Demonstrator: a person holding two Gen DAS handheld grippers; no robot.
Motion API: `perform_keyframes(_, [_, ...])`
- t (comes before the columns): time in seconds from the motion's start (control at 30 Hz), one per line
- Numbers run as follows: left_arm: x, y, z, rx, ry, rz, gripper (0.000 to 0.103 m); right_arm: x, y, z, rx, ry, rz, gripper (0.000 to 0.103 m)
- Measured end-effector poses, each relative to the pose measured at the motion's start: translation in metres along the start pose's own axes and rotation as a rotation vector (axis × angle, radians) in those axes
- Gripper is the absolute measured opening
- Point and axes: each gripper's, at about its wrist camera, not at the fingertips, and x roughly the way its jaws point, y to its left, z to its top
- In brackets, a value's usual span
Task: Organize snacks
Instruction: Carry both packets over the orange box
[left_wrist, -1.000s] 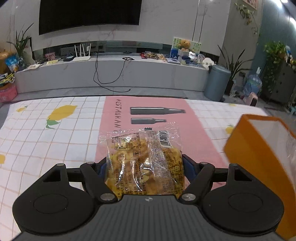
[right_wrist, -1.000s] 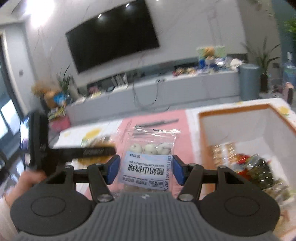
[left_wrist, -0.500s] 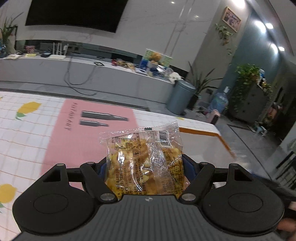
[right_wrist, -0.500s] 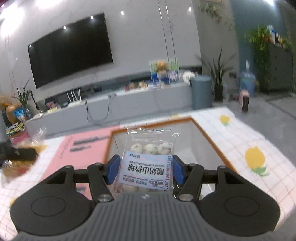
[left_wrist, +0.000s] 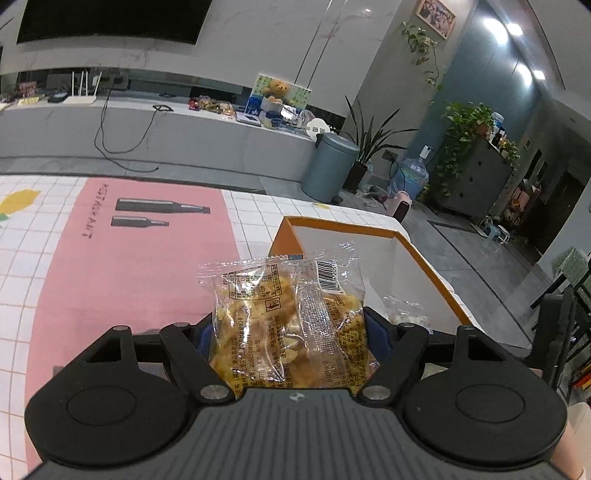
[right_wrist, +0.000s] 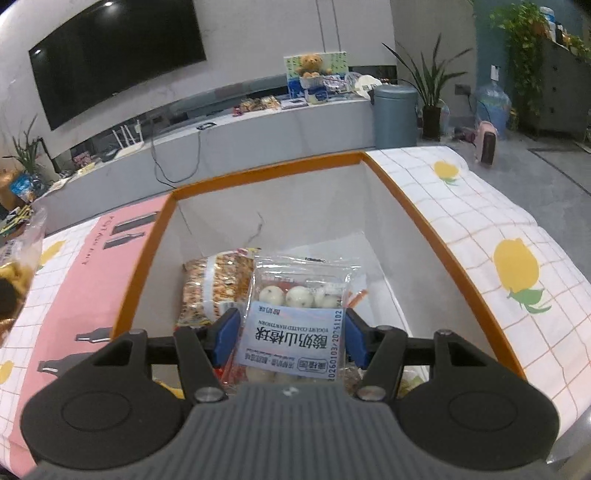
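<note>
Right wrist view looked down into the orange-rimmed box (right_wrist: 436, 236), where a peanut-bar packet (right_wrist: 214, 288) lay on its floor near the left wall; the left wrist view caught only the box's far corner (left_wrist: 369, 230) by the tablecloth's right edge. The right gripper (right_wrist: 291, 332) was clamped on a yogurt hawthorn ball packet (right_wrist: 299, 325) above the box. The left gripper (left_wrist: 290, 328) pinched a clear bag of yellow chips (left_wrist: 284, 317), jaws wide, beside the box's left wall.
</note>
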Motion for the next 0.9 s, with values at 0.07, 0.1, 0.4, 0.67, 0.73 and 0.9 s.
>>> perform_keyframes(0.07, [0.0, 0.001, -0.002, -0.01, 0.003, -0.004, 0.088, 0.0, -0.001, 0.001, 0.005, -0.008, -0.003, 0.059])
perform_keyframes(0.1, [-0.001, -0.001, -0.002, -0.009, 0.004, -0.006, 0.088, -0.001, -0.002, 0.001, 0.012, -0.013, 0.002, 0.059])
perform_keyframes(0.4, [-0.003, -0.01, -0.007, 0.031, -0.002, -0.017, 0.088, -0.009, -0.002, 0.006, 0.041, -0.041, -0.001, 0.059])
perform_keyframes(0.67, [0.0, -0.011, -0.01, 0.037, -0.001, -0.003, 0.088, 0.014, 0.004, 0.05, 0.156, -0.011, -0.01, 0.059])
perform_keyframes(0.73, [0.001, -0.011, -0.01, 0.035, 0.003, 0.0, 0.088, 0.031, 0.005, 0.059, 0.166, 0.029, -0.021, 0.059])
perform_keyframes(0.9, [0.005, -0.011, -0.01, 0.022, -0.004, 0.016, 0.088, 0.068, 0.003, 0.07, 0.197, 0.099, -0.06, 0.059])
